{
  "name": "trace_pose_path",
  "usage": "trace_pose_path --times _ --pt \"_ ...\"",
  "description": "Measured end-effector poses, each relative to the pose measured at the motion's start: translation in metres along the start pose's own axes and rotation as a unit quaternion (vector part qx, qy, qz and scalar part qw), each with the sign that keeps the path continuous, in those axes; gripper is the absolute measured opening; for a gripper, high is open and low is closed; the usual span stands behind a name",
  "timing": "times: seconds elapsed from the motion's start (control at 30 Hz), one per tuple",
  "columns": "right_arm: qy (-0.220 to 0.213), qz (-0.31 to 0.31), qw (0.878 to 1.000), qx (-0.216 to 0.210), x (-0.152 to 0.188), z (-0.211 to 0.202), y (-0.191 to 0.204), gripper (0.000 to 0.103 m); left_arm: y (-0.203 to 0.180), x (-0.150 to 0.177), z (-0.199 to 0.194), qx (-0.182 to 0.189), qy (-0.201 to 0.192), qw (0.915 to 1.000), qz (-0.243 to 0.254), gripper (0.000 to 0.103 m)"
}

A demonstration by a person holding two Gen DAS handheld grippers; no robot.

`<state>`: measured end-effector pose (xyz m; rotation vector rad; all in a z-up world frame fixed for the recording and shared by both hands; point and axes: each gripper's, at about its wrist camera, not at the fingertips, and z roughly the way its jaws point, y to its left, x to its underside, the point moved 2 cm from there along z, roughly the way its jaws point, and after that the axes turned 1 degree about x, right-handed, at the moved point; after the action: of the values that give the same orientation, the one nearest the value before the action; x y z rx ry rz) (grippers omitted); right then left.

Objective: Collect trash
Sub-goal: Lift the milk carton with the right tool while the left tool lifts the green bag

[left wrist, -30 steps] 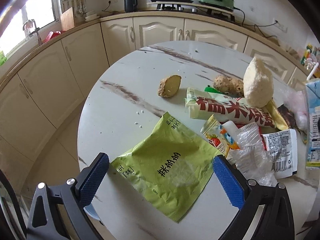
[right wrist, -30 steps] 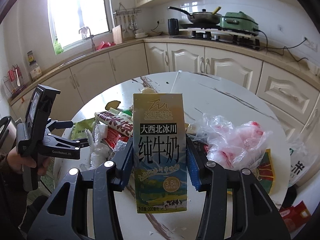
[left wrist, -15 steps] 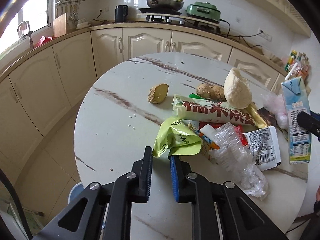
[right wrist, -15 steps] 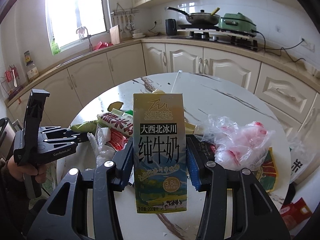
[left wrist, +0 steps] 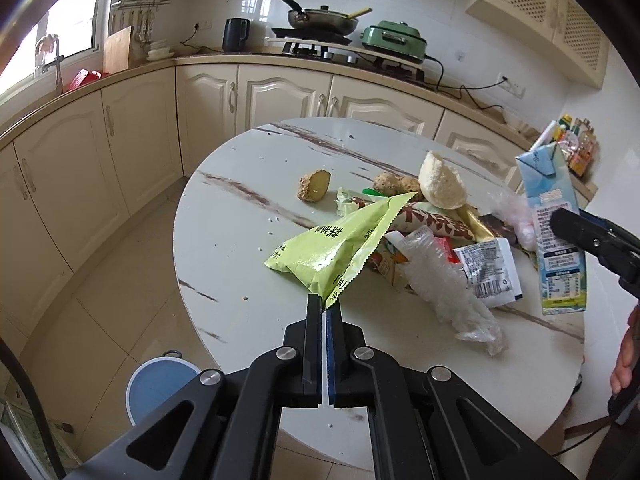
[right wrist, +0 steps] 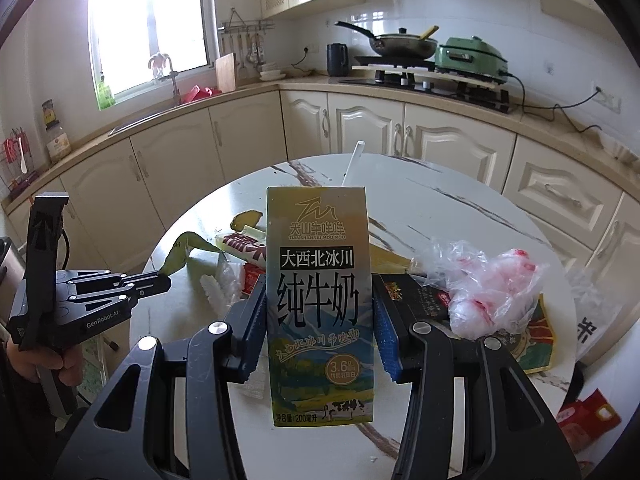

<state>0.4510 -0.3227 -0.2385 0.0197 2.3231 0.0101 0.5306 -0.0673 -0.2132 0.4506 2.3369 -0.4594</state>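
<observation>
Left gripper (left wrist: 323, 307): jaws pinched tight on one corner of the green packet (left wrist: 340, 246). Packet hangs lifted over the table's (left wrist: 240, 308) near-left edge, its far corner up in the air, sagging toward the pile.

Right gripper (right wrist: 320, 320): clamped on both sides of the milk carton (right wrist: 320, 304), held upright and clear of the table, straw (right wrist: 353, 162) poking from the top. In the left view the carton (left wrist: 554, 236) floats over the table's right side.

Still on the table: a heap along the middle and right, with a long red-lettered wrapper (left wrist: 420, 218), crumpled clear plastic (left wrist: 448, 292), barcode sachet (left wrist: 490, 270), ginger piece (left wrist: 314, 186), a pale rind-like chunk (left wrist: 442, 188), a plastic bag with red bits (right wrist: 488, 288) near the right edge.

Step, as I read it: both hands loaded, pickup done, carry to disposal pending. A blue bin (left wrist: 160, 384) sits on the floor just off the near-left edge, below the left gripper.

Next move calls for: swing the packet out past the edge, get over the bin mouth, release. The packet is limp and held by a corner only, so it may flutter or catch the rim; drop low. Carton then needs to cross the table to the same bin; whether it is empty cannot be told, so keep it upright.
</observation>
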Motion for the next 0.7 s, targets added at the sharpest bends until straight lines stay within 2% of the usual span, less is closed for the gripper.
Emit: trace_pose_path --times 0.23,0.47,0.7 --pt "-0.006 -0.003 1.000 -0.010 -0.004 -0.001 0.026 0.045 0.002 0.020 -0.041 0.027 -0.006 0.9996 0.000 0.000" --pt "-0.009 -0.009 1.000 -0.013 -0.009 0.000 0.050 0.045 0.004 0.032 -0.085 0.034 -0.037 0.9987 -0.003 0.000" --pt "-0.008 -0.022 0.999 -0.026 -0.017 0.009 0.089 0.045 0.020 0.045 -0.122 0.039 -0.059 0.9974 -0.018 0.000"
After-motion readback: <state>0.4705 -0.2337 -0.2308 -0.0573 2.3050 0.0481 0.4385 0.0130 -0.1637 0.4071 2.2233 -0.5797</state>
